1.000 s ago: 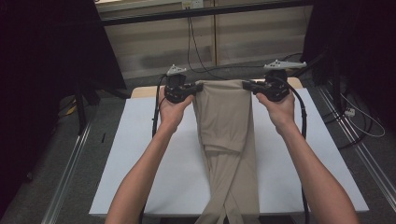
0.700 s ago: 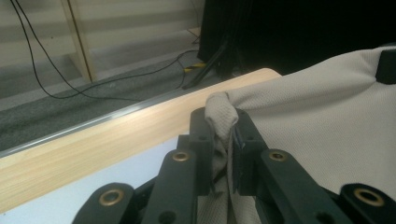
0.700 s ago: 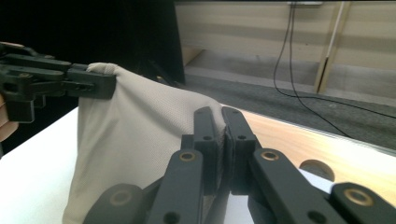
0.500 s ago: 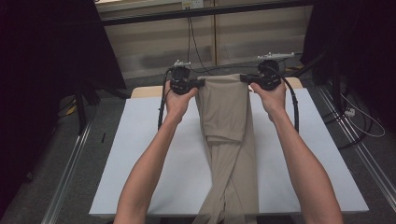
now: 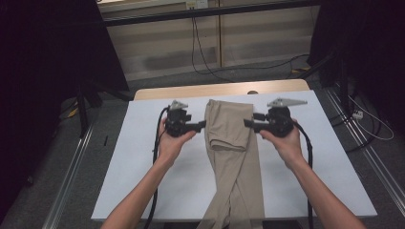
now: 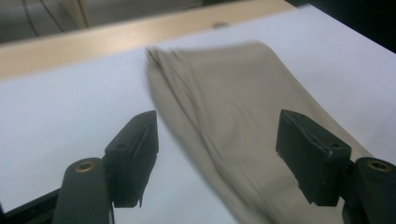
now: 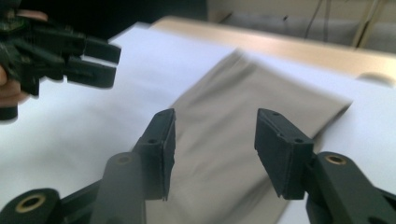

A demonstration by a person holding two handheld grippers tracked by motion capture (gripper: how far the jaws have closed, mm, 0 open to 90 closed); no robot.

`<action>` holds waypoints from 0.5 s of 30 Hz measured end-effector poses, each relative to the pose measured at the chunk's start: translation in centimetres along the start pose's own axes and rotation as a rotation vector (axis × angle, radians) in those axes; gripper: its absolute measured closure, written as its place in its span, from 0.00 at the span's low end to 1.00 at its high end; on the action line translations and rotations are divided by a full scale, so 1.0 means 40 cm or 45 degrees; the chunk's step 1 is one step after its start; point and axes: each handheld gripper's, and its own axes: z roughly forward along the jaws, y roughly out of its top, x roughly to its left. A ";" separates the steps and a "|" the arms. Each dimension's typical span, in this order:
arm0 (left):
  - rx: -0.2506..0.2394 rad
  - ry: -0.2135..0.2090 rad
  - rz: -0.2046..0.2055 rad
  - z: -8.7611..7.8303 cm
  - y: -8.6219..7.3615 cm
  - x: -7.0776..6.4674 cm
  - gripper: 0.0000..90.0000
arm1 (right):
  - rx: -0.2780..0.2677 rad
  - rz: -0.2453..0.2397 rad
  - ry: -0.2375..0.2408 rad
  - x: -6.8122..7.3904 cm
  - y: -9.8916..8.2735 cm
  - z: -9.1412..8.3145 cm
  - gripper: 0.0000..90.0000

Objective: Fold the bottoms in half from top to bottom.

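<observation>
The tan trousers (image 5: 231, 157) lie lengthwise down the middle of the white worktop (image 5: 143, 162), their top end folded back over itself near the far side and the legs trailing off the near edge toward the person. That first fold looks done: the doubled part lies flat, its lower edge showing as a soft crease partway down the cloth.

Both tongs have just been opening, and nothing is caught in either pair. The left tongs (image 5: 199, 125) hover just beside the left edge of the folded part; in the left gripper view the jaws stand well apart over the worktop, with the cloth (image 6: 233, 121) lying beyond and between them but not pinched. The right tongs (image 5: 249, 124) sit at the right edge of the fold — the right gripper view shows its jaws parted above the fabric (image 7: 233, 140), free of it, with the left tongs (image 7: 100, 58) visible farther off across the cloth.

So the release after the fold appears complete. What is left, judging from how things lie, is the long lower stretch of the legs — unfolded, slightly crossed and hanging over the near edge. It would need gathering up and folding to make a compact bundle.
</observation>
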 end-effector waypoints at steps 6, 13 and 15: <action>0.111 -0.121 0.103 -0.096 -0.159 -0.105 0.35 | 0.107 -0.066 0.093 0.105 -0.121 -0.068 0.72; 0.229 -0.287 0.199 -0.165 -0.282 -0.231 0.43 | 0.272 -0.142 0.276 0.251 -0.250 -0.114 0.90; 0.300 -0.322 0.219 -0.161 -0.301 -0.254 0.44 | 0.291 -0.163 0.309 0.288 -0.271 -0.122 0.90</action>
